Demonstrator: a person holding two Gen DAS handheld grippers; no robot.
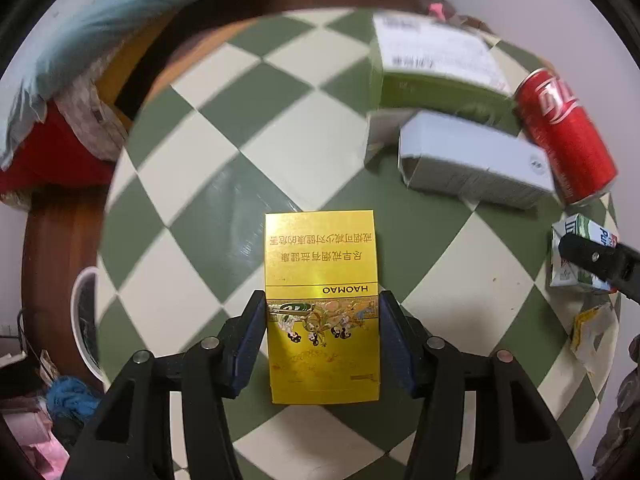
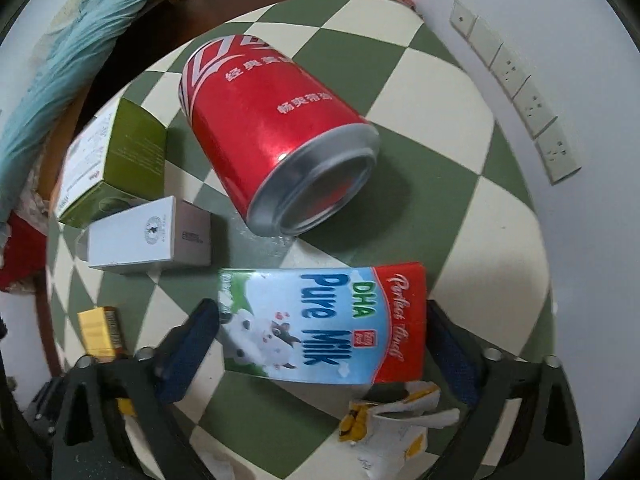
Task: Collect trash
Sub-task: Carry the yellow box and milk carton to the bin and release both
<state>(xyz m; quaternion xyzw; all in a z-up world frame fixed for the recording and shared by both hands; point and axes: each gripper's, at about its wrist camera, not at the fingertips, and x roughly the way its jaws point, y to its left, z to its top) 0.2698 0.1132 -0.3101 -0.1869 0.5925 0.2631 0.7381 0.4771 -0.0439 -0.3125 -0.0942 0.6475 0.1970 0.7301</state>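
My left gripper (image 1: 322, 320) is shut on a yellow cigarette box (image 1: 320, 264) and holds it over the green-and-cream checkered table (image 1: 224, 168). My right gripper (image 2: 324, 328) is shut on a milk carton (image 2: 320, 324) printed "Pure Milk". A red soda can (image 2: 276, 136) lies on its side just beyond the carton. A white box (image 2: 148, 232) and a green box (image 2: 112, 160) lie to its left. The yellow box also shows in the right wrist view (image 2: 100, 332), and the carton in the left wrist view (image 1: 580, 260).
A crumpled white-and-yellow wrapper (image 2: 396, 416) lies on the table under the carton. A white bin rim (image 1: 86, 320) stands left of the table. Blue cloth (image 1: 100, 32) lies on the brown floor. Wall sockets (image 2: 520, 92) run along the right wall.
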